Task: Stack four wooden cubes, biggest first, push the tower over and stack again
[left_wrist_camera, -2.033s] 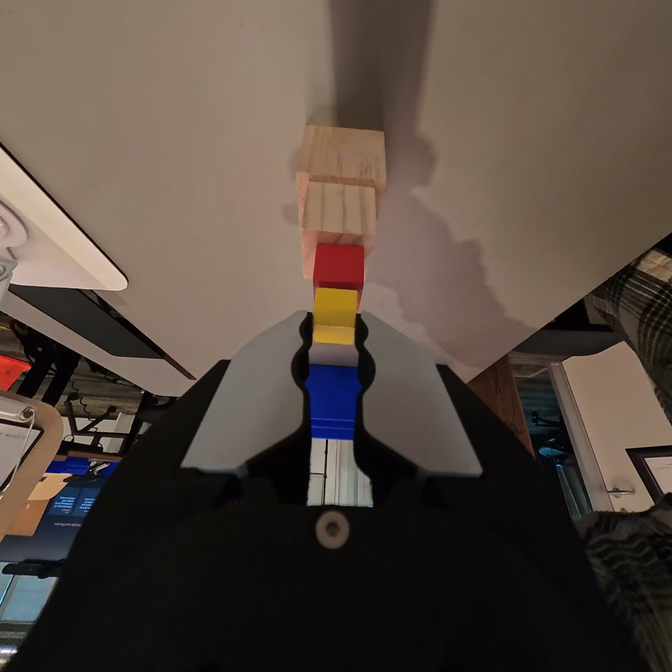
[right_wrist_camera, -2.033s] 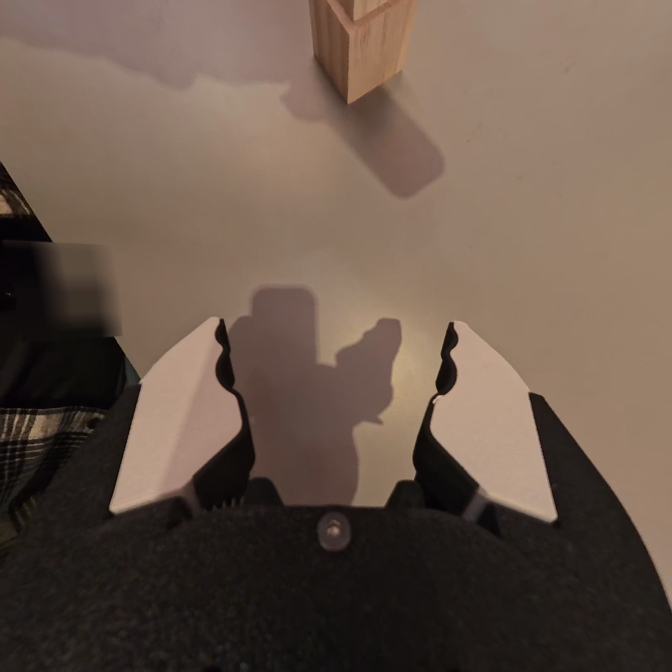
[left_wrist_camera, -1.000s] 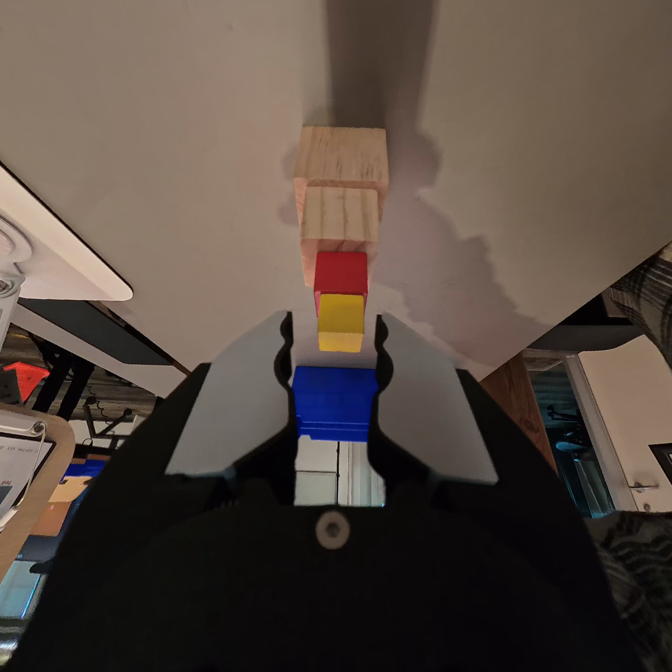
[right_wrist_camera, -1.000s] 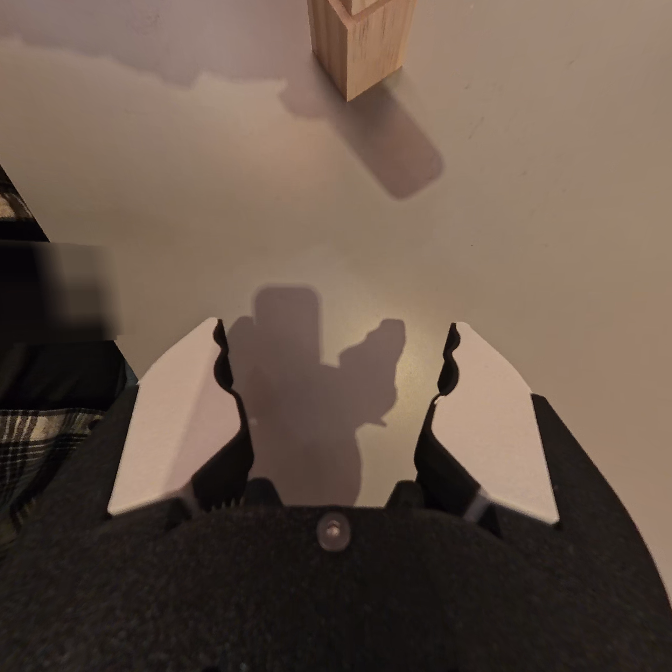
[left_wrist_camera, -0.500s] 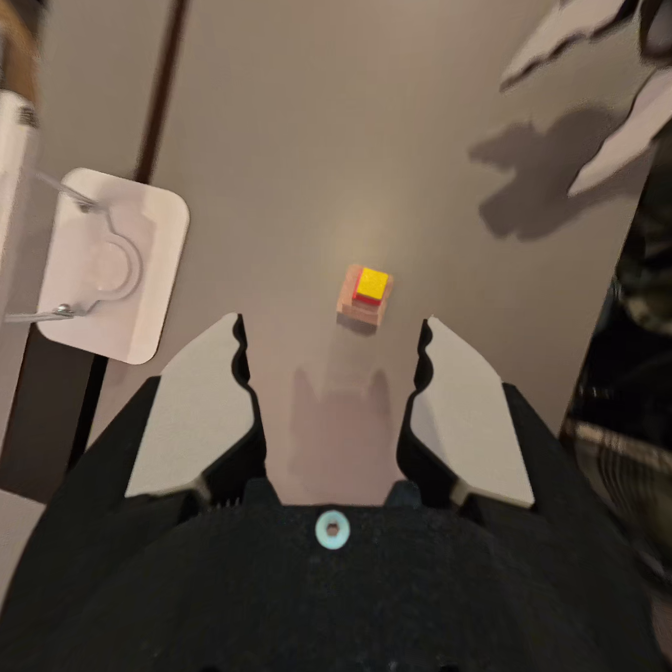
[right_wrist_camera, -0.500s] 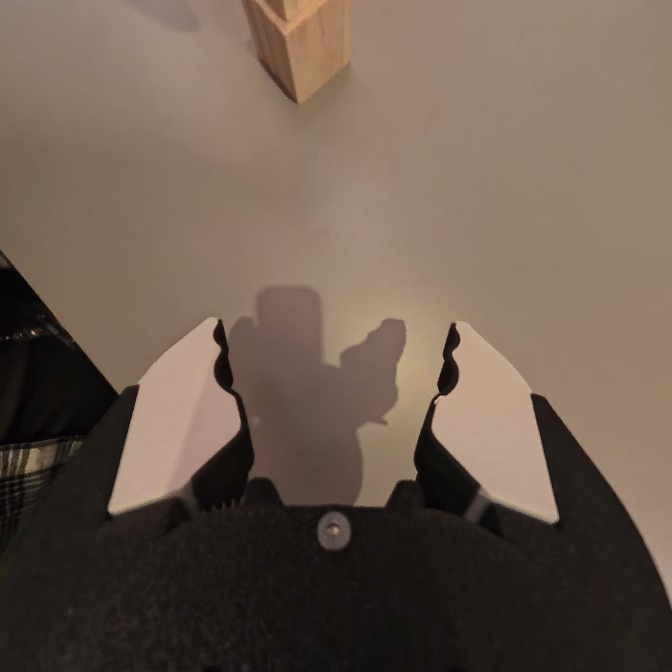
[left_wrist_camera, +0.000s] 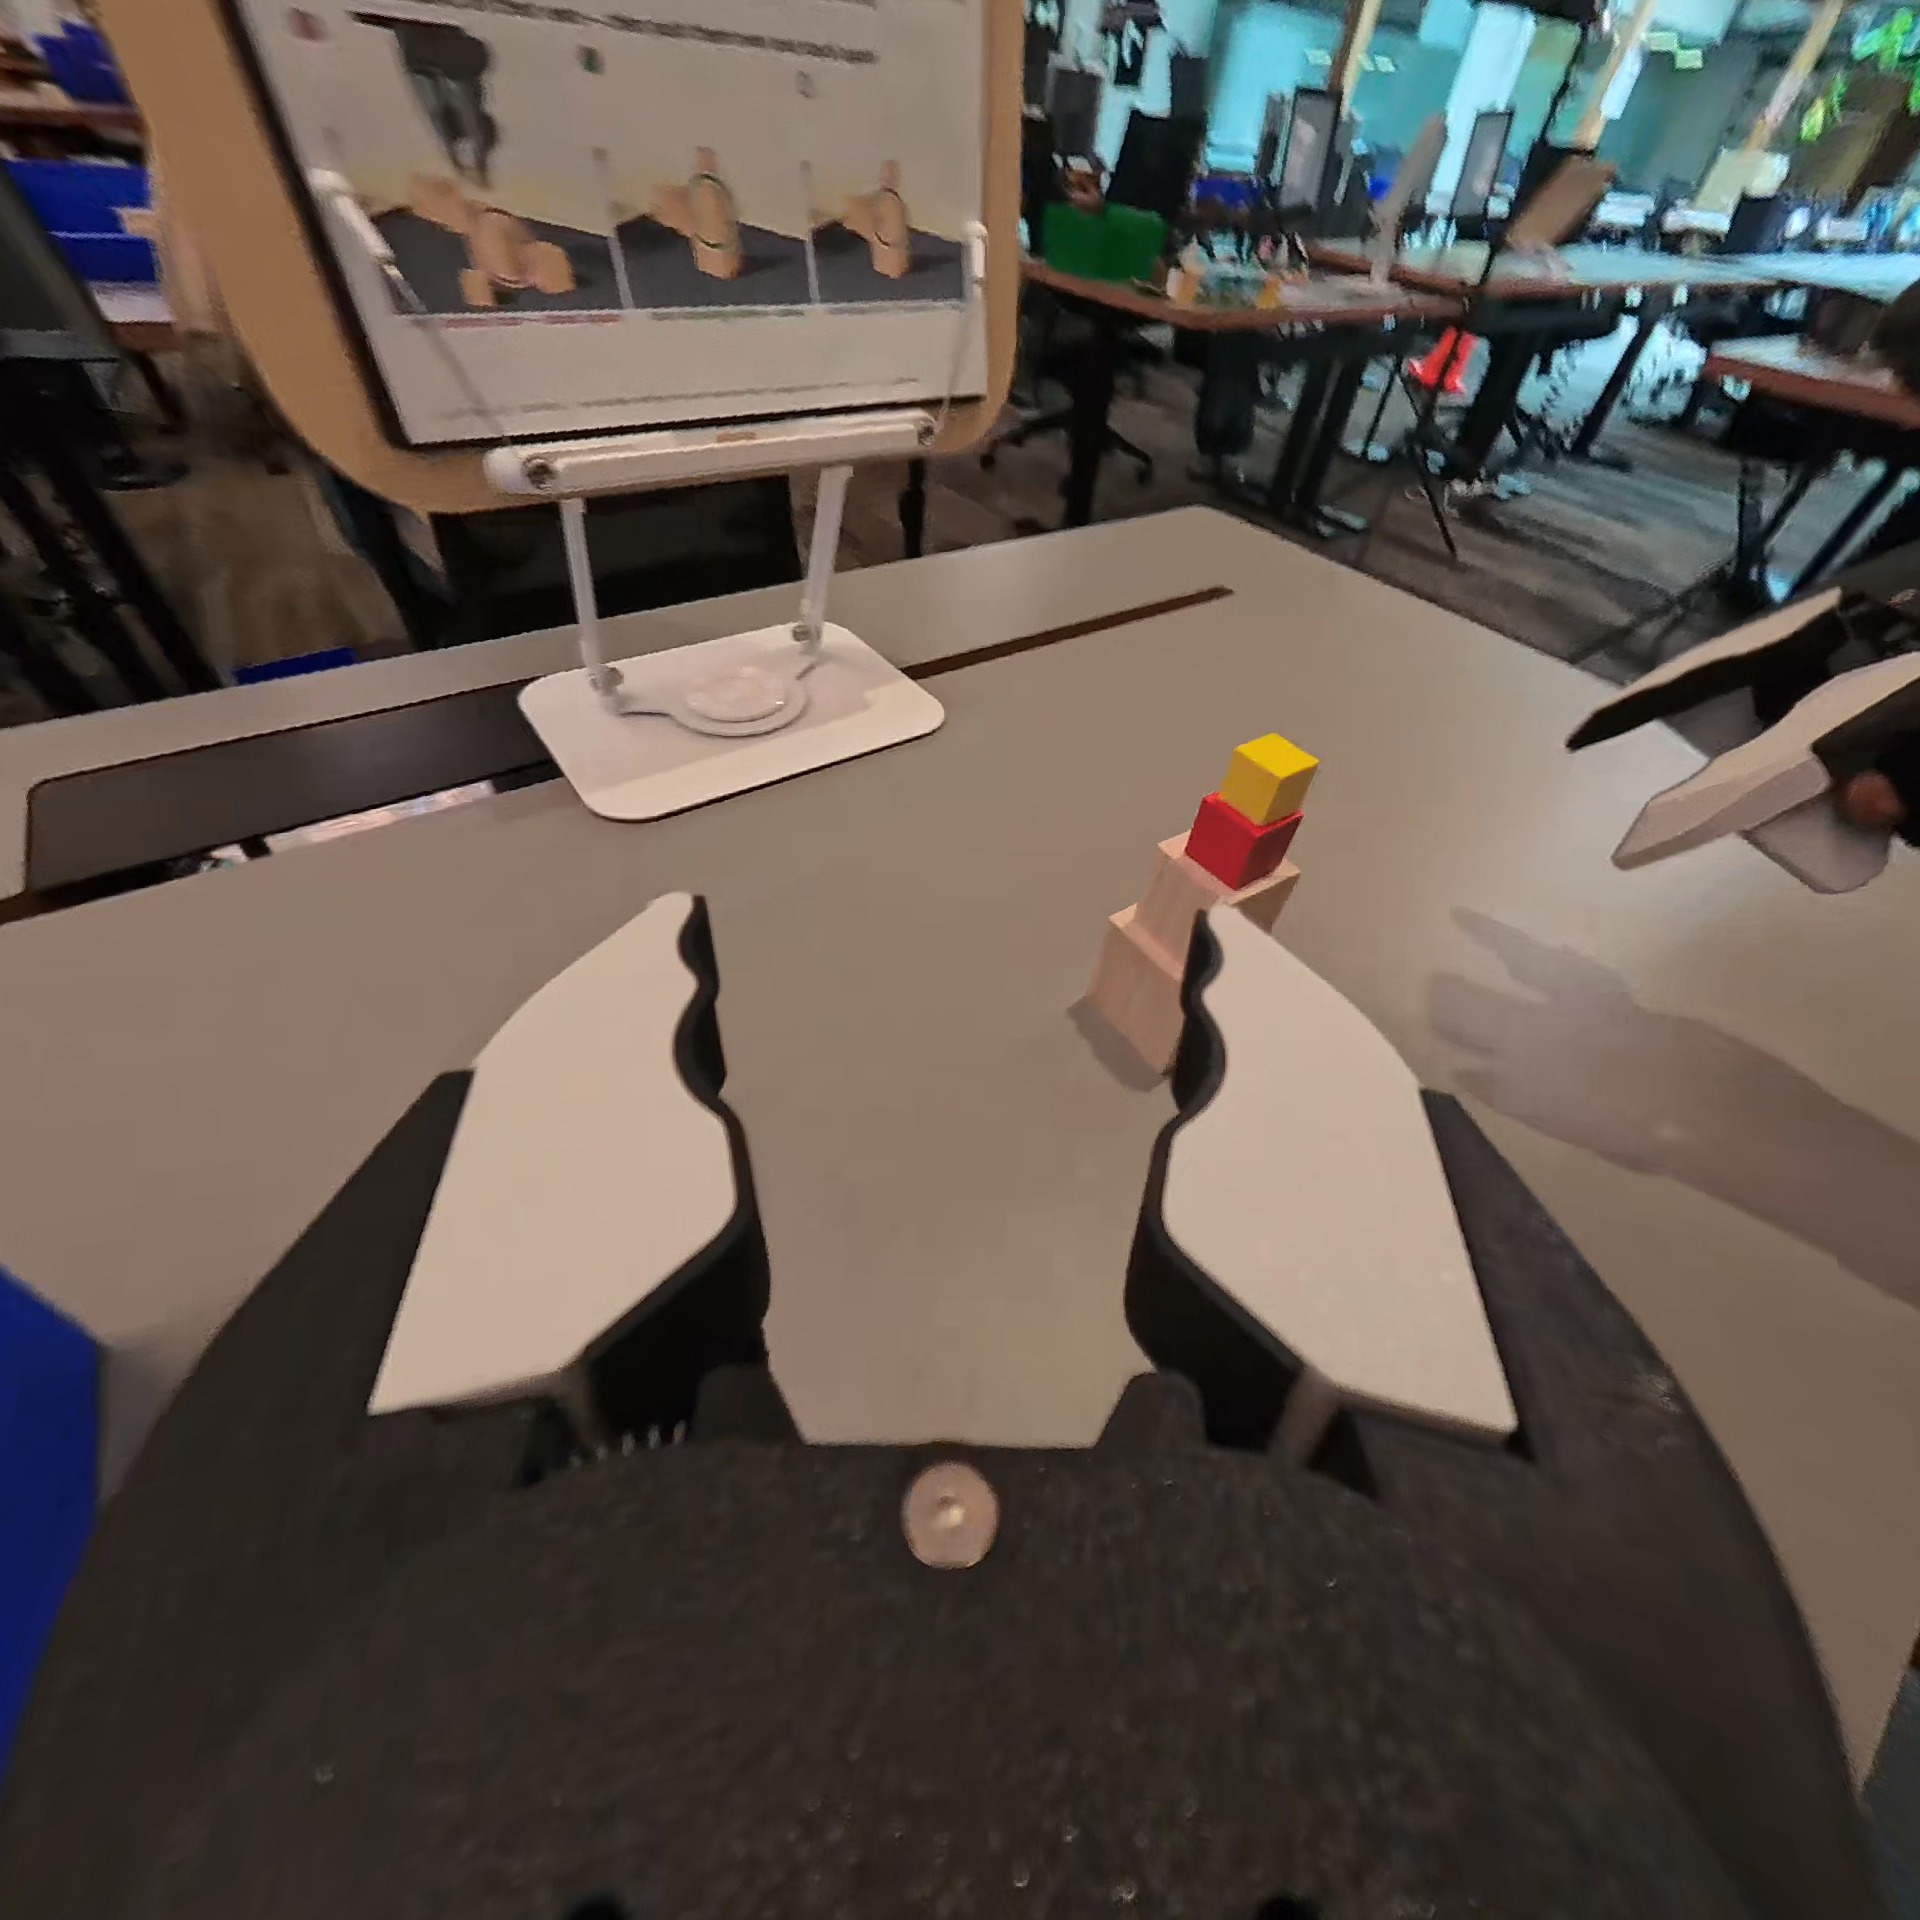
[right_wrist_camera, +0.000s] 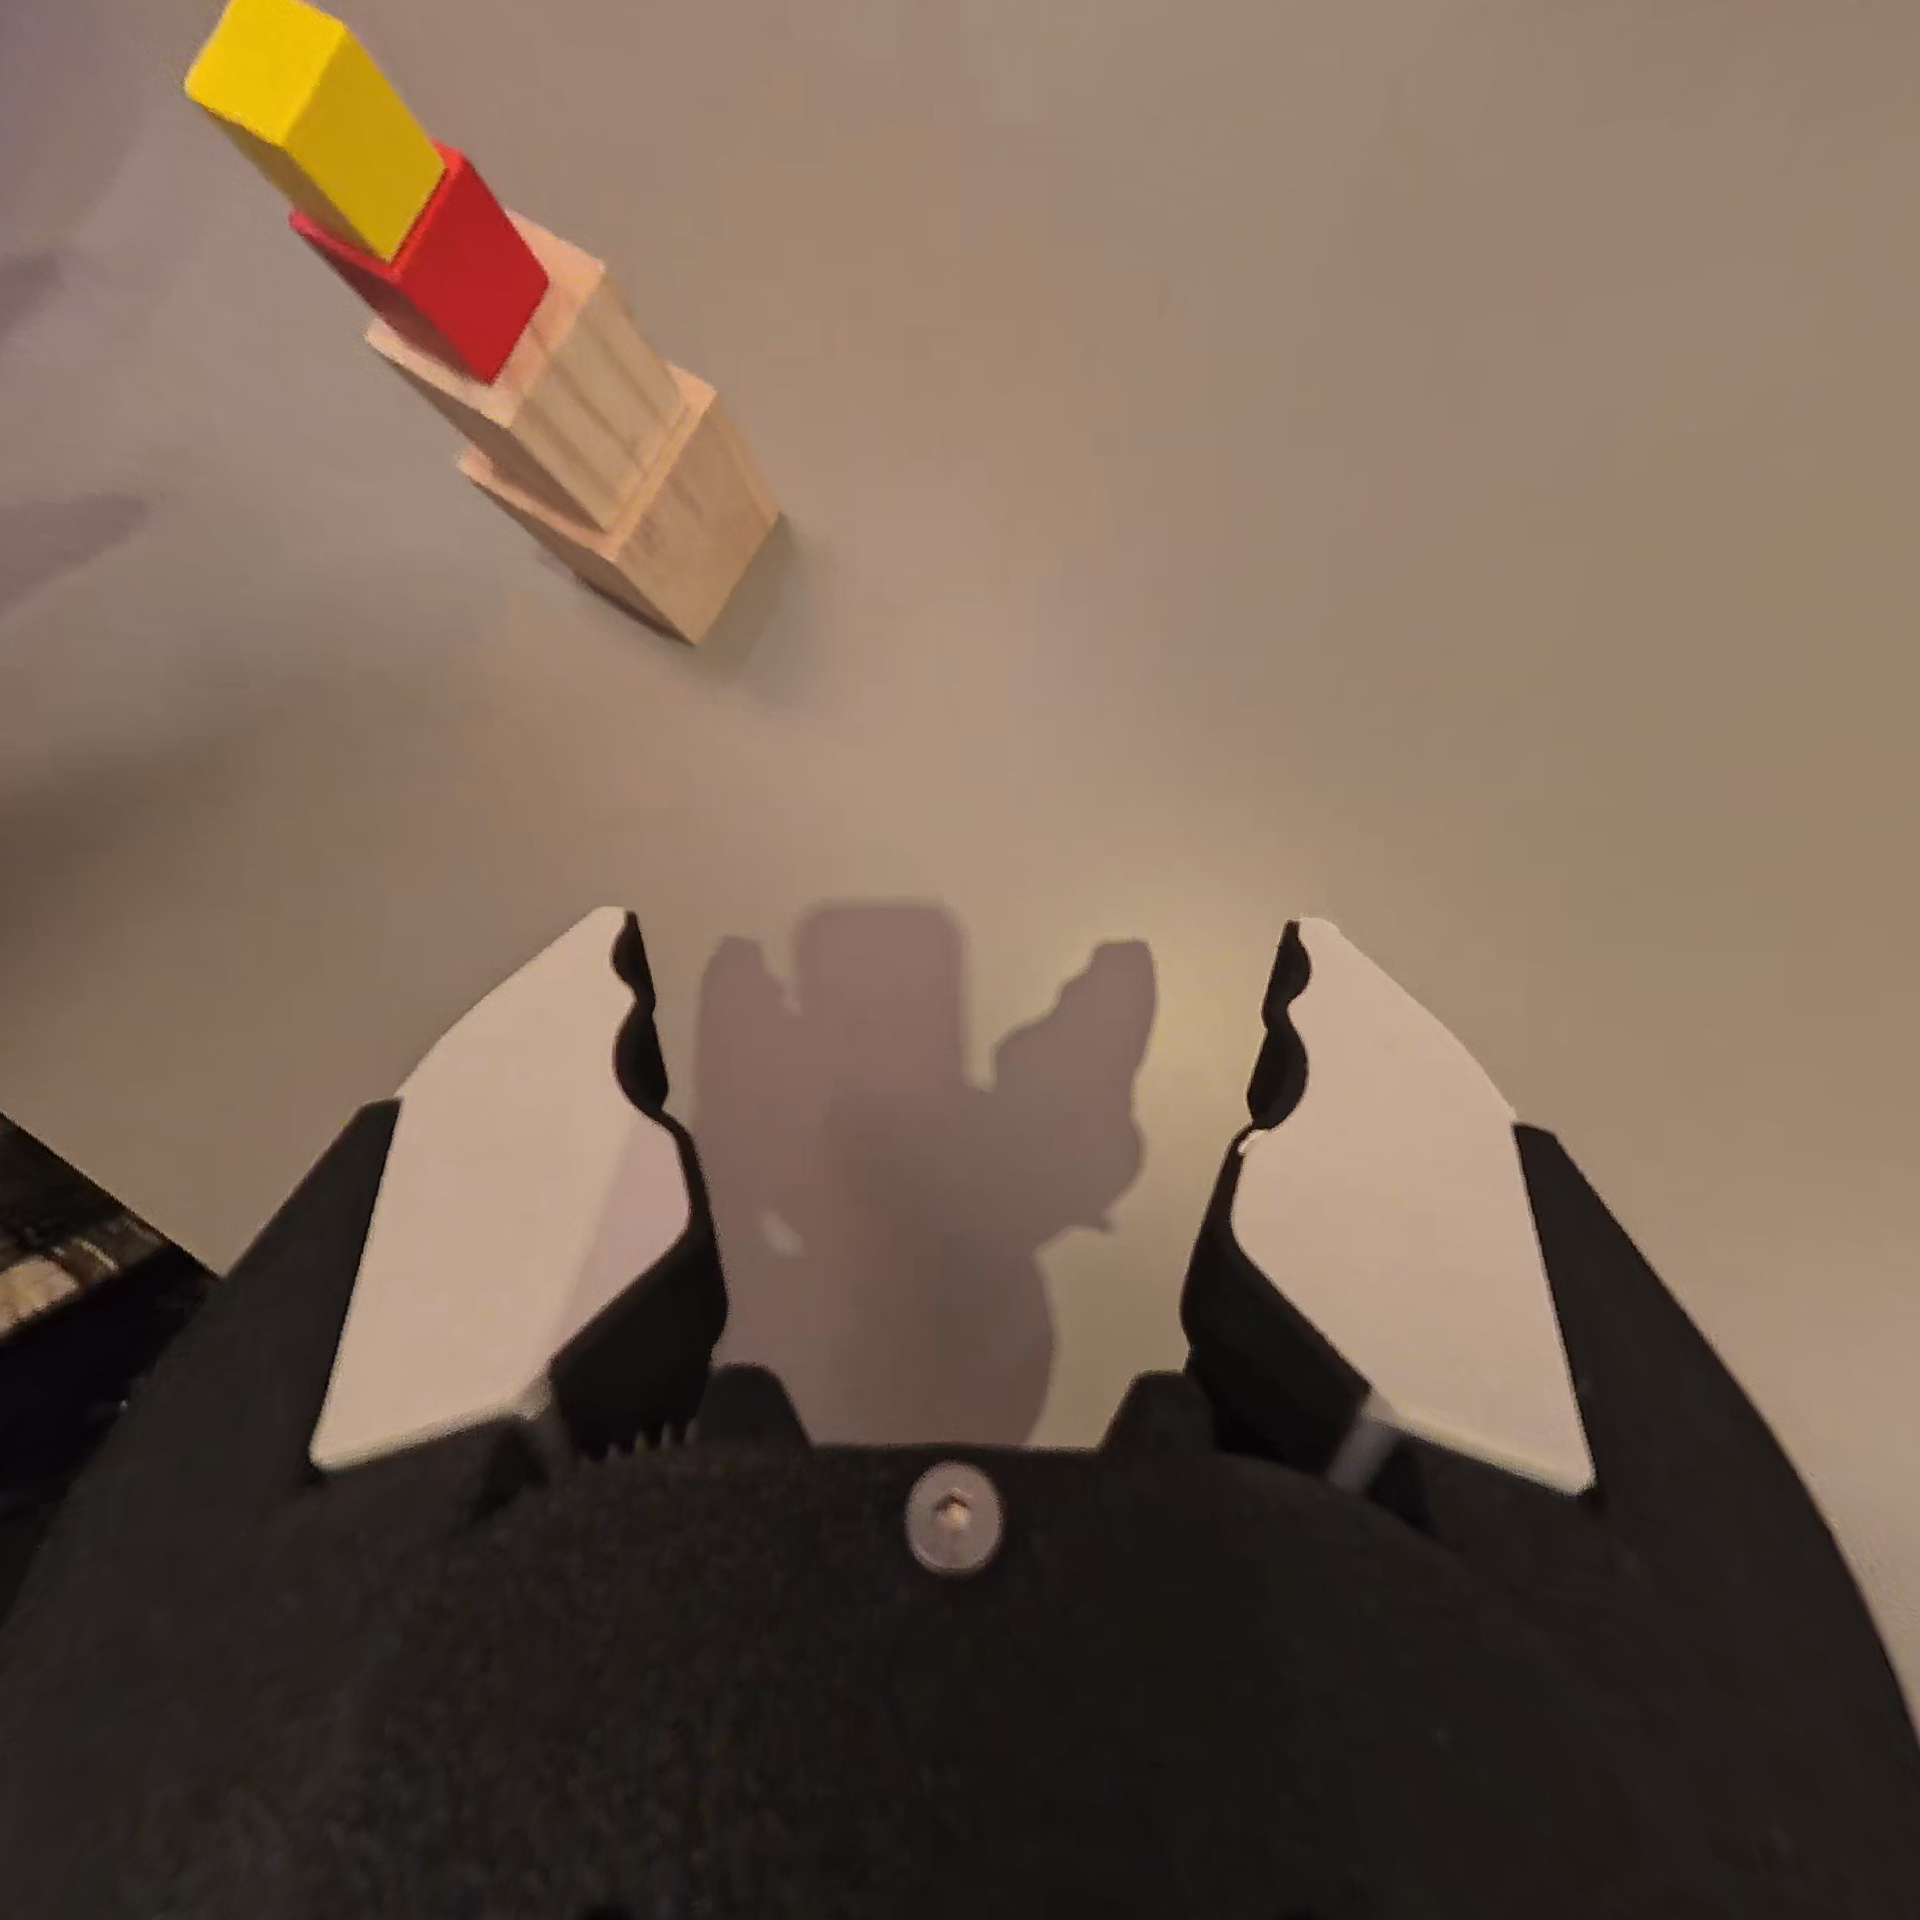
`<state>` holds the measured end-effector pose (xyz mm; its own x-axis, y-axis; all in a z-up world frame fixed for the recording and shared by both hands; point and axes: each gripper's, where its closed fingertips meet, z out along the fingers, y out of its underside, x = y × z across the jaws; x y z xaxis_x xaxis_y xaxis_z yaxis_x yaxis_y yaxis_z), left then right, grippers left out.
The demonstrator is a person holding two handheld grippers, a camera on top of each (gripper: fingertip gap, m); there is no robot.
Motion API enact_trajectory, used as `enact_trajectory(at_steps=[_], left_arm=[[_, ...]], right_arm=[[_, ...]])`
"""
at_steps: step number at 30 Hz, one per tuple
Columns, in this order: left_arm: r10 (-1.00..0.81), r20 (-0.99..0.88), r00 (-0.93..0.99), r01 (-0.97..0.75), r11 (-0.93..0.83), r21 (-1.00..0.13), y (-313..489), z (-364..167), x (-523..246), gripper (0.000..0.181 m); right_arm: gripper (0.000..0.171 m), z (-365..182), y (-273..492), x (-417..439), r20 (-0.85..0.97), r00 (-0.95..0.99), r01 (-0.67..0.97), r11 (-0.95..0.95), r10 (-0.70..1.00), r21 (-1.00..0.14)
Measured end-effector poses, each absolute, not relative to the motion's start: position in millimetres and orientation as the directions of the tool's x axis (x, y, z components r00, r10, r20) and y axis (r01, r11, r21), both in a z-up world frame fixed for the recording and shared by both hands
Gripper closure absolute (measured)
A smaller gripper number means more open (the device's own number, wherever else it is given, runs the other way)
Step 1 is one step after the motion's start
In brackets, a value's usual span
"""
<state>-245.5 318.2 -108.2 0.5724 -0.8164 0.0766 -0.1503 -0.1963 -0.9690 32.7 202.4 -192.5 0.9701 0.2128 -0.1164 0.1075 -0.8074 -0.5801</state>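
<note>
Both the left gripper point(left_wrist_camera: 951, 1029) and right gripper point(right_wrist_camera: 961, 1029) hang wide apart and empty, clear of the finished tower point(right_wrist_camera: 499, 312), presumably ready to push it.

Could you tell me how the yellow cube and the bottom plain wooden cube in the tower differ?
The yellow cube is painted bright yellow; the bottom wooden cube is bare pale wood with visible grain. The yellow cube is the smallest and sits at the very top, on the red cube; the bottom wooden cube is the largest and rests directly on the table. Both are cubes in the same upright tower, and neither gripper touches them.
</note>
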Motion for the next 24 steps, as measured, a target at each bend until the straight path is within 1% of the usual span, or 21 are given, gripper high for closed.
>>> enact_trajectory(at_steps=[1,4,8,11,13,14,17,22,24], left_arm=[[-0.805,0.093,0.585,-0.116,-0.197,-0.974,314.3,-108.1,-253.9,0.096],[-0.782,0.124,0.611,-0.037,-0.184,-0.982,302.3,-105.5,-276.8,0.099],[-0.758,0.081,0.648,-0.026,-0.128,-0.991,290.8,-98.5,-300.5,0.099],[-0.762,0.039,0.647,-0.041,-0.086,-0.995,282.1,-88.5,-308.9,0.098],[-0.758,0.016,0.653,-0.046,-0.062,-0.997,278.4,-81.3,-315.6,0.1],[-0.756,0.014,0.654,-0.035,-0.049,-0.998,277.1,-77.8,-318.8,0.101],[-0.759,0.036,0.651,-0.007,-0.053,-0.999,275.5,-75.6,-326.5,0.103],[-0.753,0.047,0.656,0.015,-0.05,-0.999,277.3,-71.1,-339.7,0.104],[-0.765,0.056,0.642,0.034,-0.045,-0.998,274.9,-66.4,-343.0,0.107]], right_arm=[[0.06,-192.9,204.8,31.5,-0.117,0.973,0.097,-0.811,0.2,-0.577],[0.06,-196.6,210.6,26.0,-0.128,0.978,0.066,-0.825,0.165,-0.561],[0.062,-203.7,218.6,22.6,-0.104,0.987,0.052,-0.843,0.126,-0.535],[0.109,-208.5,225.1,19.1,-0.109,0.988,0.035,-0.855,0.106,-0.518],[0.142,-207.8,228.5,6.5,-0.183,0.972,0.033,-0.854,0.149,-0.519],[0.171,-205.0,231.2,-4.0,-0.247,0.952,0.024,-0.846,0.182,-0.533],[0.171,-211.1,237.7,-6.9,-0.292,0.951,-0.051,-0.874,0.106,-0.483],[0.171,-223.2,248.6,-17.9,-0.363,0.93,-0.195,-0.92,-0.063,-0.341],[0.171,-226.2,253.9,-21.3,-0.362,0.926,-0.225,-0.928,-0.108,-0.298]])
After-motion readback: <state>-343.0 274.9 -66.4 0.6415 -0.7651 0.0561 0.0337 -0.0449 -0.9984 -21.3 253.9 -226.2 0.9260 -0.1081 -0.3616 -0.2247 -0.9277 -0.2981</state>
